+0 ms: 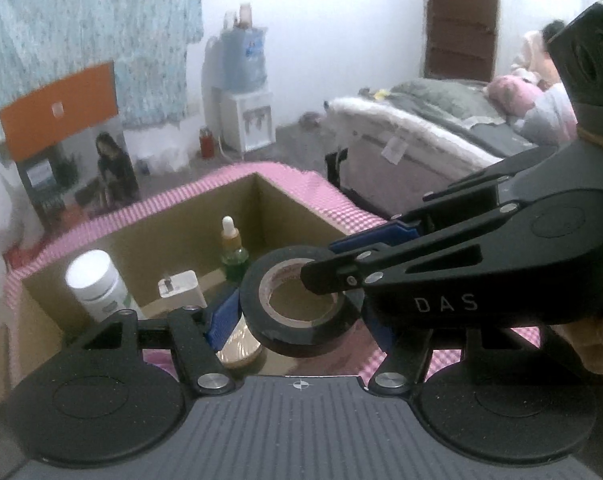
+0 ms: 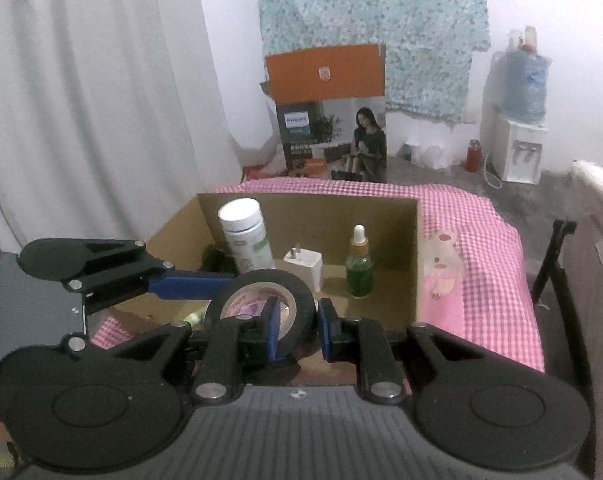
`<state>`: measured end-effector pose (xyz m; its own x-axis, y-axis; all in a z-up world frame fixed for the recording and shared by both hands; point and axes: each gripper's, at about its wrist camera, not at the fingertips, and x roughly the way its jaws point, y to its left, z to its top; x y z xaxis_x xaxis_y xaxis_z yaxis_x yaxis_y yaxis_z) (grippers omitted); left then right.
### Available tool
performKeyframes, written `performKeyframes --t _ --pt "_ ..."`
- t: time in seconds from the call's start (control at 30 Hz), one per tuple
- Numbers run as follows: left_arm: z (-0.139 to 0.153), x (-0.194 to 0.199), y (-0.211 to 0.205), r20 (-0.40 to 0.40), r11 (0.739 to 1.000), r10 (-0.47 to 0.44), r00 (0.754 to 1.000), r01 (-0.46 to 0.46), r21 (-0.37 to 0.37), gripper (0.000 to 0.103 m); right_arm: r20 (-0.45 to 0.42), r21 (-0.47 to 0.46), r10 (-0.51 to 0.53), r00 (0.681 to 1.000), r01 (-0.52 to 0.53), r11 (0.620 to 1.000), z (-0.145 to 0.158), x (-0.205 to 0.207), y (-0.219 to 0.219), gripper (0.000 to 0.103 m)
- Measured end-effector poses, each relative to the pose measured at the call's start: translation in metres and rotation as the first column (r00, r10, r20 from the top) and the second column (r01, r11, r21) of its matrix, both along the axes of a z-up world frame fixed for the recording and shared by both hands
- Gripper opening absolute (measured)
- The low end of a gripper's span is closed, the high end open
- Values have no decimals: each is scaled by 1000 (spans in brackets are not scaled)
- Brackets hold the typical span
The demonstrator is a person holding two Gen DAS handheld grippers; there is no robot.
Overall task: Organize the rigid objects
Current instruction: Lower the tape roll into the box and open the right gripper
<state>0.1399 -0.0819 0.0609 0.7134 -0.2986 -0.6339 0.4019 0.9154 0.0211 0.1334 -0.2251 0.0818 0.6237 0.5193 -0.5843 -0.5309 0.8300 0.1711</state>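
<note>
A black tape roll (image 1: 297, 304) (image 2: 261, 284) hangs over the open cardboard box (image 1: 181, 216) (image 2: 309, 216). My right gripper (image 1: 325, 264) (image 2: 299, 320) is shut on the roll's wall, one finger inside the hole and one outside. My left gripper (image 1: 301, 320) spans the roll's width, its blue fingers (image 2: 189, 282) against either side; the far one is partly hidden. Standing in the box are a white bottle (image 1: 95, 280) (image 2: 245, 236), a white charger plug (image 1: 181, 288) (image 2: 303, 264) and a green dropper bottle (image 1: 233, 252) (image 2: 359, 268).
The box sits on a pink checked cloth (image 2: 481, 240). A shiny gold-coloured thing (image 1: 239, 344) lies under the roll. A bed (image 1: 421, 120) and a black frame (image 2: 557, 264) stand to the right. A water dispenser (image 2: 517, 152) and an orange carton (image 2: 325, 72) are behind.
</note>
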Motion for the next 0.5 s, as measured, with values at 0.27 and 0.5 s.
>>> performKeyframes --t 0.27,0.5 --pt "-32 57 8 -226 989 6 974 -39 -141 66 -138 -97 34 990 -47 994 -25 71 6 21" --pt "-48 73 1 -295 985 12 956 -61 -159 66 -147 -218 60 987 -91 972 -42 98 21 21"
